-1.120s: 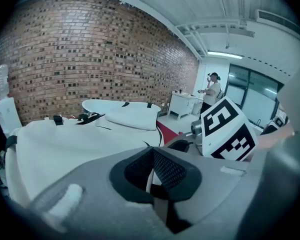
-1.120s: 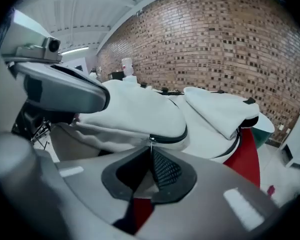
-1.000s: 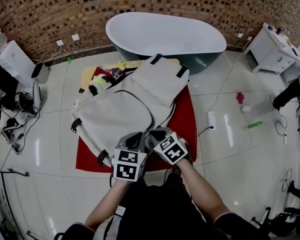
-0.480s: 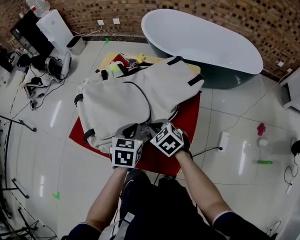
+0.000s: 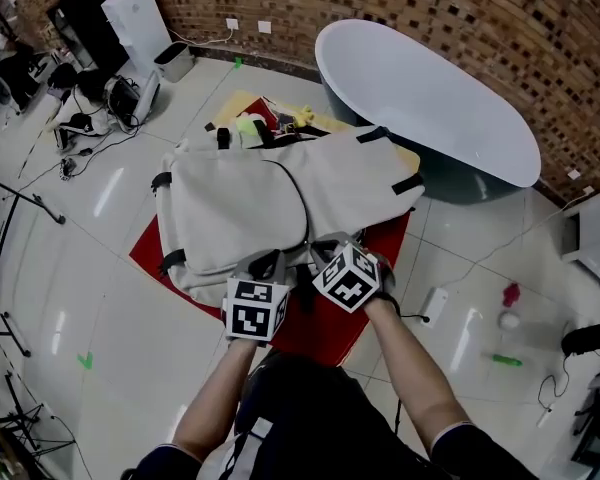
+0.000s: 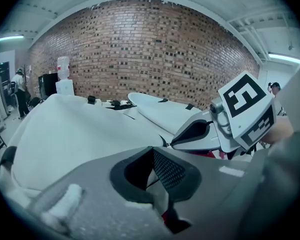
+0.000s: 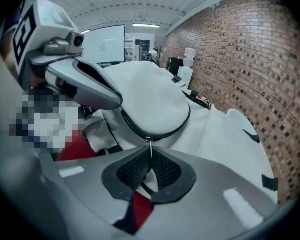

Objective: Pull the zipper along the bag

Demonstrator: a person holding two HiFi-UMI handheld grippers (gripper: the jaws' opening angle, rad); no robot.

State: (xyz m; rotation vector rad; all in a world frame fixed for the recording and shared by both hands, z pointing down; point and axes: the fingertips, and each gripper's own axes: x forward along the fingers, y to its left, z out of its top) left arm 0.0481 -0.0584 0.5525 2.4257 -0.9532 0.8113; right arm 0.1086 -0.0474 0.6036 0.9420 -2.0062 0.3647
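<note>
A white bag (image 5: 235, 208) lies flat on a red mat (image 5: 330, 320). A black zipper track (image 5: 305, 218) curves across its top. Both grippers are side by side at the bag's near edge. My right gripper (image 7: 150, 170) is shut on the small metal zipper pull (image 7: 150, 146), which hangs from the track (image 7: 162, 130) into the black pads. Just left of it, my left gripper (image 6: 153, 170) is shut with a fold of white bag fabric (image 6: 80, 134) pinched between its pads. In the head view the left gripper (image 5: 280, 266) and the right gripper (image 5: 325, 254) almost touch.
A white bathtub (image 5: 430, 98) stands behind the bag against a brick wall. Yellow and green items (image 5: 248, 125) lie at the bag's far end. A power strip (image 5: 433, 306) and small objects (image 5: 510, 294) lie on the tiled floor at right; cables and equipment (image 5: 90, 108) at left.
The head view has swung, so bag and tub now sit further right in the picture. Both grippers have stayed together at the bag's near edge.
</note>
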